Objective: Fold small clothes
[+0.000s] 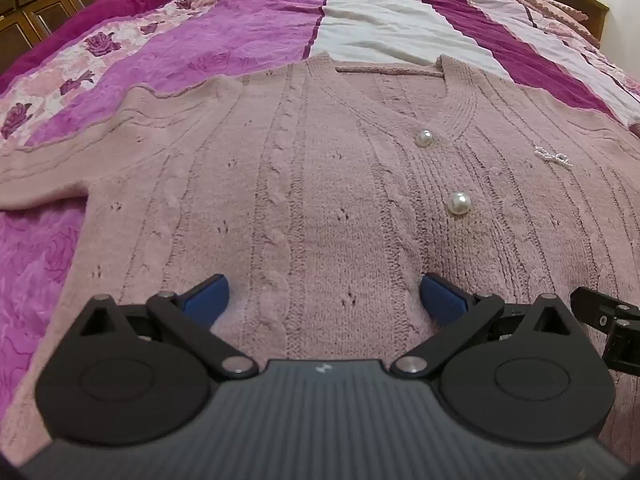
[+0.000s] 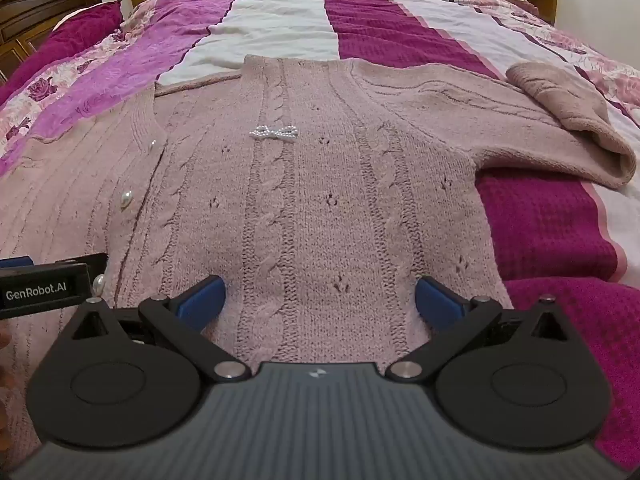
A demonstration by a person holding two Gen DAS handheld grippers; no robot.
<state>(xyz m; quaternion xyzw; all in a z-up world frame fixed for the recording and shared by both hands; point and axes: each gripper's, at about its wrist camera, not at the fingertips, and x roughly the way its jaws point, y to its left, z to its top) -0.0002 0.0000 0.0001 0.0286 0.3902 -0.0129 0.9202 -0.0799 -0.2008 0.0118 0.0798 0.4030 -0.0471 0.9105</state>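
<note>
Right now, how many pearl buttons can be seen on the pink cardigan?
3. One sits just under the V-neck, one lower on the front strip, and one near the hem beside the left gripper. More may be hidden below.

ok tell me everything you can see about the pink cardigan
The cardigan is dusty-pink cable knit with small eyelets, a ribbed V-neck, pearl buttons and a beaded bow. It lies flat, front up and buttoned, on the striped bedspread. One sleeve is folded back on itself. Both open grippers sit near its hem.
</note>
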